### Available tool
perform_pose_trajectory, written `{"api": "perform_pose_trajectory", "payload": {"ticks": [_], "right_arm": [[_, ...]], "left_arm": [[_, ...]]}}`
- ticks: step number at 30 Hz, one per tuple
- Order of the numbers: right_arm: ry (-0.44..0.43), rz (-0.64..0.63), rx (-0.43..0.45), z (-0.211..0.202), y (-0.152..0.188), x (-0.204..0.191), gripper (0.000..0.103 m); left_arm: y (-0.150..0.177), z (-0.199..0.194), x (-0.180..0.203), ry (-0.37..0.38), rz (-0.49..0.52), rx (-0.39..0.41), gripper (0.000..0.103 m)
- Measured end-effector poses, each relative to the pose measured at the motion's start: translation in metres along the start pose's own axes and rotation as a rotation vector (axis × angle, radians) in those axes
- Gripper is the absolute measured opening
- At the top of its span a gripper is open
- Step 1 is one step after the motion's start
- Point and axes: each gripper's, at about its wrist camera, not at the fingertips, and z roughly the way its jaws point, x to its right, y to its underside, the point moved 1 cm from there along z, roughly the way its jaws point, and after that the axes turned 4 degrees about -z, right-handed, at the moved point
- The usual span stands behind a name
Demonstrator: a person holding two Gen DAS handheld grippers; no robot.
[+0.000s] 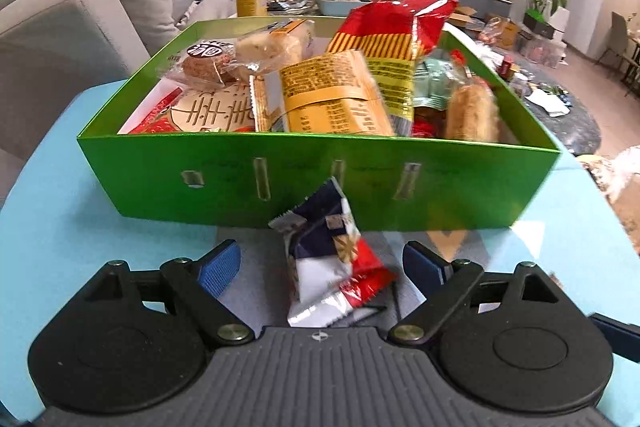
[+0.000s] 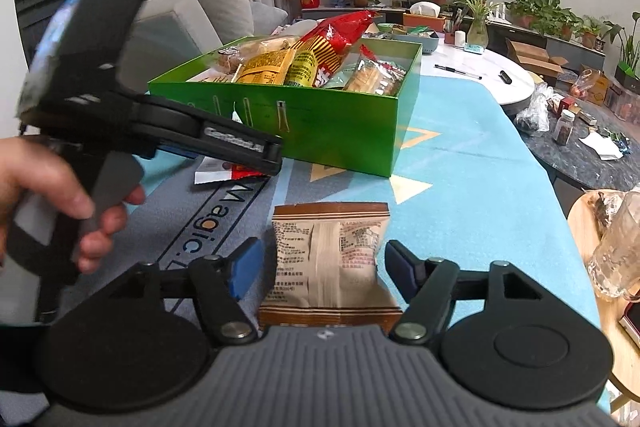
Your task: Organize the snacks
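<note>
Snack packets wait on the mat, near the brimming green box (image 1: 312,187): left gripper (image 1: 320,263) wide around the navy-red packet (image 1: 332,263), right gripper (image 2: 320,267) wide around the brown packet (image 2: 332,259). A corner pinch could slip; extras may spill out.

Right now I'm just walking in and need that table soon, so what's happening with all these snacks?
Someone is sorting snack packets into a green box on the blue mat, holding a claw tool in each hand. The box is already heaped with packets. The left claw is open around a navy, white and red packet lying just in front of the box. The right claw is open around a brown packet further back on the mat. Neither packet is gripped yet.
</note>
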Motion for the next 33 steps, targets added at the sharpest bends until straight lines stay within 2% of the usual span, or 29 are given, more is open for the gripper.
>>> {"api": "perform_pose_trajectory", "payload": {"ticks": [3,5,7,8,9,14,17,21,24,29,30,32,33], "right_arm": [[-0.004,-0.004,0.002,0.002,0.0,0.001,0.074],[-0.002,-0.006,-0.001,0.004,-0.001,0.001,0.074],[0.007,-0.006,-0.004,0.006,-0.001,0.001,0.075],[0.015,-0.005,-0.007,0.006,0.0,0.0,0.077],[0.023,-0.005,-0.006,0.006,0.001,0.0,0.085],[0.043,-0.044,-0.023,0.006,0.001,-0.006,0.086],[0.053,-0.032,-0.051,0.006,0.001,-0.008,0.085],[0.039,0.043,-0.008,-0.007,-0.004,-0.006,0.085],[0.042,0.075,0.023,-0.018,-0.01,-0.01,0.085],[0.033,0.107,0.025,-0.022,-0.016,-0.022,0.085],[0.026,0.112,0.025,-0.023,-0.016,-0.025,0.085],[0.019,0.113,0.025,-0.024,-0.017,-0.029,0.085],[0.02,0.111,0.024,-0.025,-0.017,-0.031,0.085]], "left_arm": [[0.0,0.003,-0.003,-0.018,-0.007,0.016,0.082],[0.001,0.002,-0.007,-0.009,-0.003,0.037,0.063],[0.001,-0.001,-0.011,0.018,0.011,0.046,0.051],[0.003,-0.004,-0.013,0.032,0.021,0.043,0.049],[0.005,-0.006,-0.015,0.047,0.026,0.042,0.048],[0.013,-0.019,-0.025,0.106,0.057,0.025,0.041],[0.022,-0.03,-0.027,0.135,0.089,0.014,0.04],[0.037,-0.046,-0.033,0.183,0.111,-0.005,0.04],[0.045,-0.058,-0.036,0.192,0.137,-0.001,0.04],[0.051,-0.074,-0.041,0.196,0.158,0.031,0.041],[0.052,-0.075,-0.042,0.195,0.159,0.031,0.043],[0.056,-0.074,-0.044,0.178,0.161,0.023,0.06],[0.058,-0.073,-0.044,0.167,0.157,0.02,0.065]]}}
